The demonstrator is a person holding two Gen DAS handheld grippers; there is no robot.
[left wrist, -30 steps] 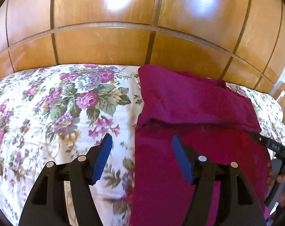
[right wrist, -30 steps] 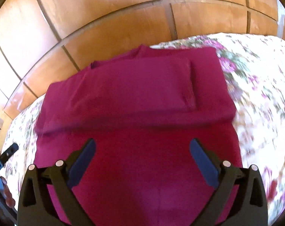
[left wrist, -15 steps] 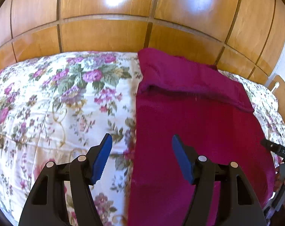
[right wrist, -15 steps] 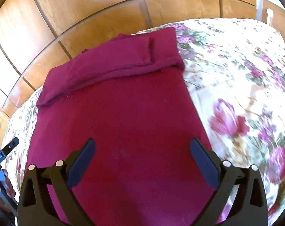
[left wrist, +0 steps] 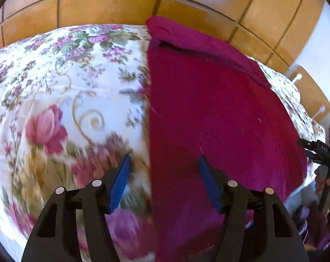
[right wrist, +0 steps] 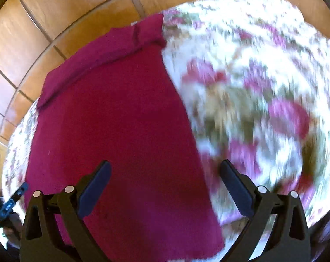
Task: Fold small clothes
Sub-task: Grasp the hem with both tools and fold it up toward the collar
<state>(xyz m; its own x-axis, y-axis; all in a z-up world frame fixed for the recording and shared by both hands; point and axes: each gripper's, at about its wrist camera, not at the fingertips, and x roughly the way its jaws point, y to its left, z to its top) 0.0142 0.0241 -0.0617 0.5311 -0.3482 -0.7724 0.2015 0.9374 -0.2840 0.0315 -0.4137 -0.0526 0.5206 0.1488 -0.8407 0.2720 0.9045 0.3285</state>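
Left hand-held gripper [left wrist: 162, 182], black with blue ribbed pads, fills the bottom of the left wrist view, its jaws spread with nothing pinched; they have just been narrowing slightly, and between them lies only the long left edge of the garment. Right hand-held gripper [right wrist: 165, 185], black with dark blue pads, sits at the bottom of the right wrist view, jaws spread wide and empty, straddling the garment's long right edge. The deep magenta knitted garment [left wrist: 213, 118] lies flat on a bed covered by a white quilt printed with pink roses and green leaves [left wrist: 62, 91]. In both views it runs from the bottom of the frame up toward the glossy wooden panelled headboard [left wrist: 103, 11] at the top, so its long axis points straight away from both grippers. Its far end is already turned back on itself, forming a thicker band across the top. The near hem appears to lie at or below the fingertips, blurred and partly hidden. Each gripper seems equally near its own side, so the next move likely calls for seizing the two near corners and carrying them up along the long axis. A hand [left wrist: 327, 183] grips the right tool at the right edge of the left view.
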